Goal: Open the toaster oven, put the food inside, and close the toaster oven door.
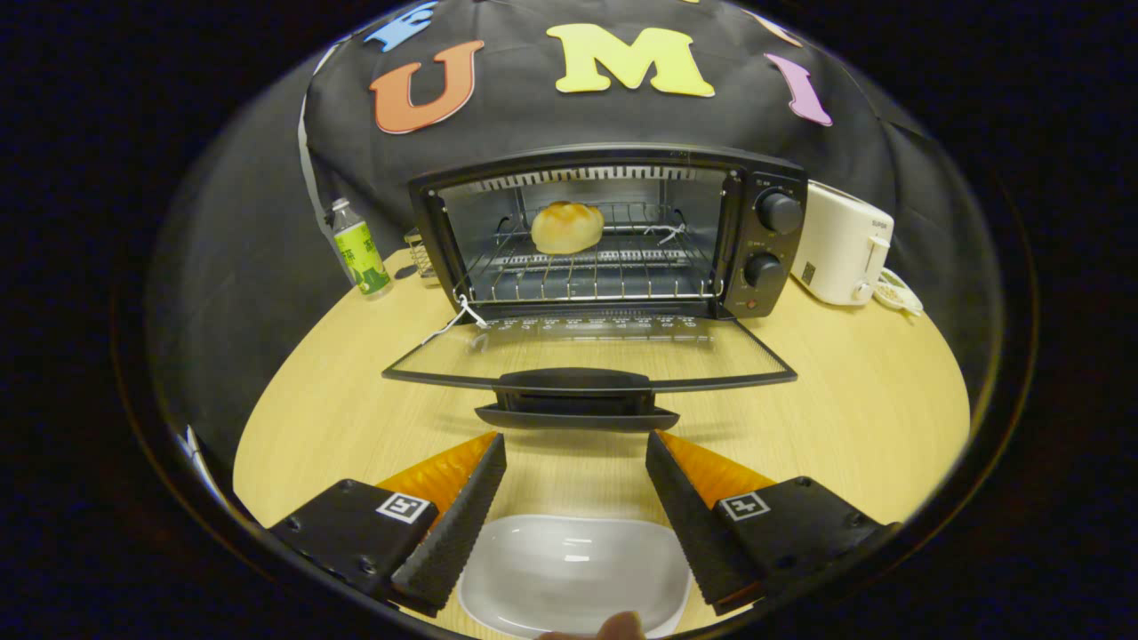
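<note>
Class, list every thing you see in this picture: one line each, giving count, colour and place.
toaster oven: one, black, on the table, beyond the fingers
door: one, glass, folded down open
bun: one, golden, on the oven rack
bottle: one, green label, left of the oven
appliance: one, white, right of the oven
dish: one, white, empty, between the fingers
table: one, light wood
gripper: one, fingers open, holding nothing

Riding on the gripper (576, 442), the fisheye camera looks forward and slightly down along the spread fingers, low over the pale wooden table (853, 400), squarely facing the black toaster oven (756, 231) nearby, its glass door (587, 356) just ahead.
</note>
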